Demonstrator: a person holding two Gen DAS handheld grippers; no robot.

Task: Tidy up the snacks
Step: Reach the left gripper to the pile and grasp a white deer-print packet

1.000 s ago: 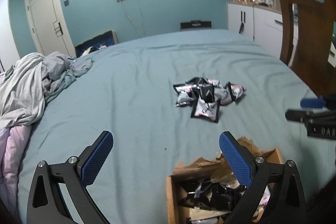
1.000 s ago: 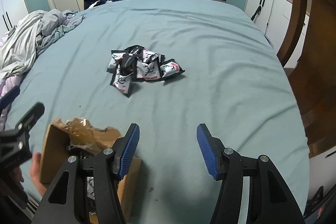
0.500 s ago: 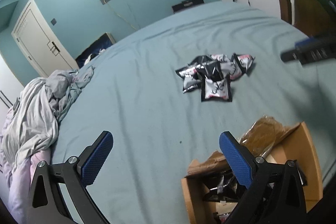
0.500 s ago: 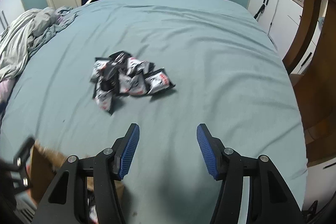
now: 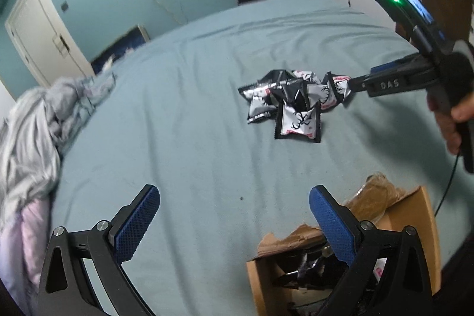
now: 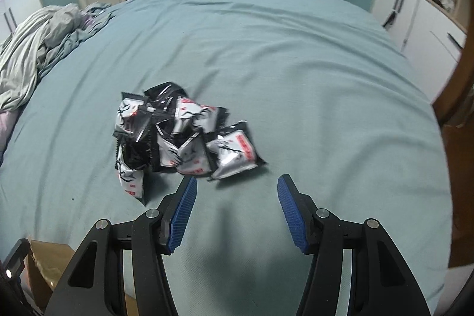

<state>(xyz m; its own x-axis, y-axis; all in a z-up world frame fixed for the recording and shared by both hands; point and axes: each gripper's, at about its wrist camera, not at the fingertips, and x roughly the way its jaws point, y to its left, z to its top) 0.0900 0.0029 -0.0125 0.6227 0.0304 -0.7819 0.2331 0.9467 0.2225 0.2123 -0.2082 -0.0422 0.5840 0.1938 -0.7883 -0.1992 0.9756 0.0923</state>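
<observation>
Snack packets (image 6: 180,138) heaped on the bed (image 6: 311,73); right gripper (image 6: 235,209) half-open, empty, just short of them. Left gripper (image 5: 231,224) wide, empty; its view alone shows packets inside the cardboard box (image 5: 414,215).

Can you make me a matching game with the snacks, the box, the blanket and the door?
Things:
1. snacks
2. box
3. blanket
4. door

Descriptions:
A. brown cardboard, open, with packets inside
B. white, shut, in the blue wall
C. grey, crumpled at the bed's edge
D. black and white packets piled mid-bed

Pairs: 1-D, 2-A, 3-C, 4-B
</observation>
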